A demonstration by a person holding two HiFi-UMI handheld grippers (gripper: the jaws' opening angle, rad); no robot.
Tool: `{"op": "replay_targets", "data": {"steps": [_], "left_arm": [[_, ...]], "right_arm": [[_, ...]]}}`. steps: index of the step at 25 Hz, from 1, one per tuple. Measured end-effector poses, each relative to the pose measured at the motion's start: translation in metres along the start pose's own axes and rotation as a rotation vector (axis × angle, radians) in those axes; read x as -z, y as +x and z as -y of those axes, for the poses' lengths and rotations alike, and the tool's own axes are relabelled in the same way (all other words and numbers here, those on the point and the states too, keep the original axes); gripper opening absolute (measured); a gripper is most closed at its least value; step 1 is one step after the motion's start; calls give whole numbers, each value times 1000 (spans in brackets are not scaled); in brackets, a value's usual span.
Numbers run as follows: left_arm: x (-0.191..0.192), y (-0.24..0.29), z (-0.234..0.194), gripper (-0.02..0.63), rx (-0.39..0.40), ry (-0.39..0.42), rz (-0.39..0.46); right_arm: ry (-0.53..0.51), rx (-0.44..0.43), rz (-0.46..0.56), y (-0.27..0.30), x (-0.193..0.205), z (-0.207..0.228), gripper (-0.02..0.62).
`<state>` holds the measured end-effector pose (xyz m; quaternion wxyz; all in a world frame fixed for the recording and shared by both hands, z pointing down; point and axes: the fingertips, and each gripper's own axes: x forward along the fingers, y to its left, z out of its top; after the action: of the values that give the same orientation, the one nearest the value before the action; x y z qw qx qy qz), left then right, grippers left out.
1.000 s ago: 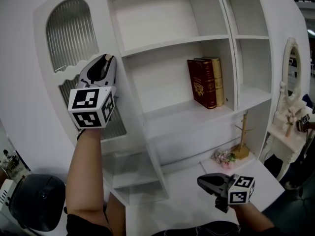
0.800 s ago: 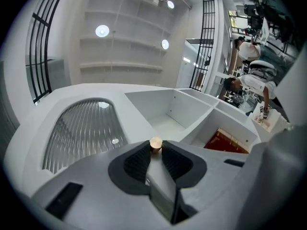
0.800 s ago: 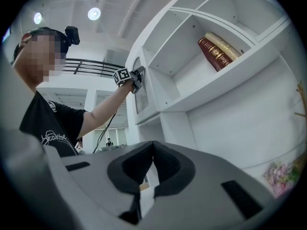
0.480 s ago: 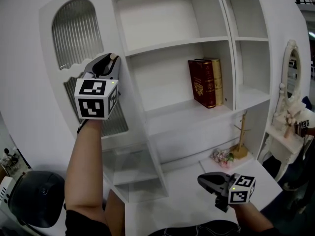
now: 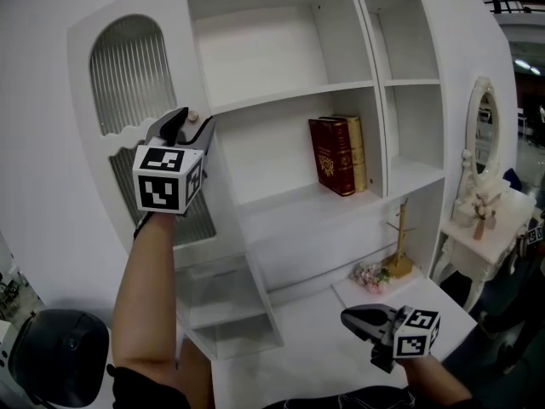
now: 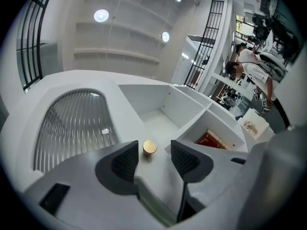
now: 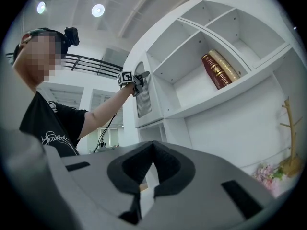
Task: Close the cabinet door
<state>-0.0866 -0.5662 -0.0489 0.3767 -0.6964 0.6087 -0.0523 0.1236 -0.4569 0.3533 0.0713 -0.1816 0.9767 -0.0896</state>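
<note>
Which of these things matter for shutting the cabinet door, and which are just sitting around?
For the job:
- door
- knob
- left tool, jaws opening, knob between them but not gripped

Just lying about:
- books
- flowers
- stand
- mirror
- right tool, shut and empty

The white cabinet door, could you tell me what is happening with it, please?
A person works with two hand-held grippers. The left gripper is at the gold knob of the cabinet door, jaws opening, the knob between them but not pressed. The door looks flush with the cabinet. The right gripper is shut and empty, low over the desk.
</note>
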Motion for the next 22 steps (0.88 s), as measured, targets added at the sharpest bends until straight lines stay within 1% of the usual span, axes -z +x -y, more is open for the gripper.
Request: {"op": "replay_targets", "data": {"steps": [3,7,9,14,18,22], "left_arm": [[-5,-13,1,207,25,-59,33],[-9,-42,13,207,95,-127,69],[-6,-62,24,206,136,-168,74],[25,-133,60,206,255,-289,34],[55,-191,92,206,345,-451,-10],[80,-254,124,204,409,-594,-60]], "right_arm": [[7,17,-5,-4,4,-11,6],[12,21,-20,1,11,-31,6],[9,13,-33,5,14,-43,6],[10,-23,-57,19,22,-73,6],[19,-70,-72,36,28,-100,6],[20,-126,-77,51,30,-132,6]]}}
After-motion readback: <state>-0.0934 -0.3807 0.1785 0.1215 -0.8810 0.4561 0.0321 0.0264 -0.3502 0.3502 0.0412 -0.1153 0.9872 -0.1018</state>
